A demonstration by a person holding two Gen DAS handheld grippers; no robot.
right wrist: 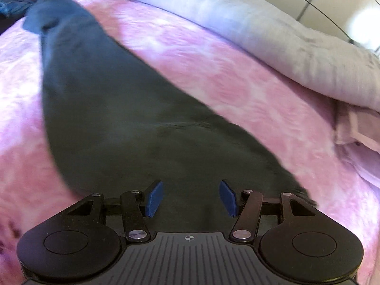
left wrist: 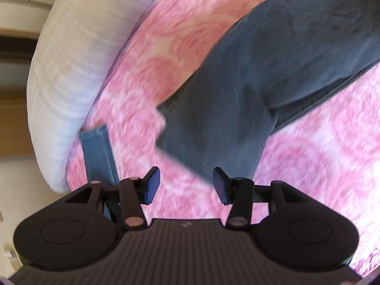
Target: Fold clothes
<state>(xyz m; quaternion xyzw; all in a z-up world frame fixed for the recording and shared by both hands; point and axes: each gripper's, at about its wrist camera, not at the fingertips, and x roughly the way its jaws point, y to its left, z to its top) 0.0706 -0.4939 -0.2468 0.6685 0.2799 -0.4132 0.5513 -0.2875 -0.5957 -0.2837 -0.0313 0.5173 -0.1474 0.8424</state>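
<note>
Dark charcoal knit cloth, a long soft garment (right wrist: 123, 118), lies spread flat on the pink-and-white mottled bed cover (right wrist: 237, 90); it looks light and limp, with no stiffness of its own, so I judge it will sag and drape wherever it is lifted and slide easily over the cover. In the left wrist view the same garment (left wrist: 261, 83) shows a squared, sleeve-like end with a clean hem pointing toward the left gripper (left wrist: 186, 185), and a second layer edge running beneath its right side; whether that layer is a fold already made or simply how the piece lies, I cannot tell. Its long axis runs away from the right gripper (right wrist: 191, 198), from the broad end under that gripper's fingers to a narrower, rumpled end at the far upper left. Both grippers hover just above the cloth with jaws standing wide apart, nothing between them. Hems and corners seem the best holds, pinched through both layers so the fabric does not slip. A blue denim strip (left wrist: 99, 152) lies beside the pale grey rolled duvet (left wrist: 71, 71) at the bed's edge; motion blur softens finer detail.
</note>
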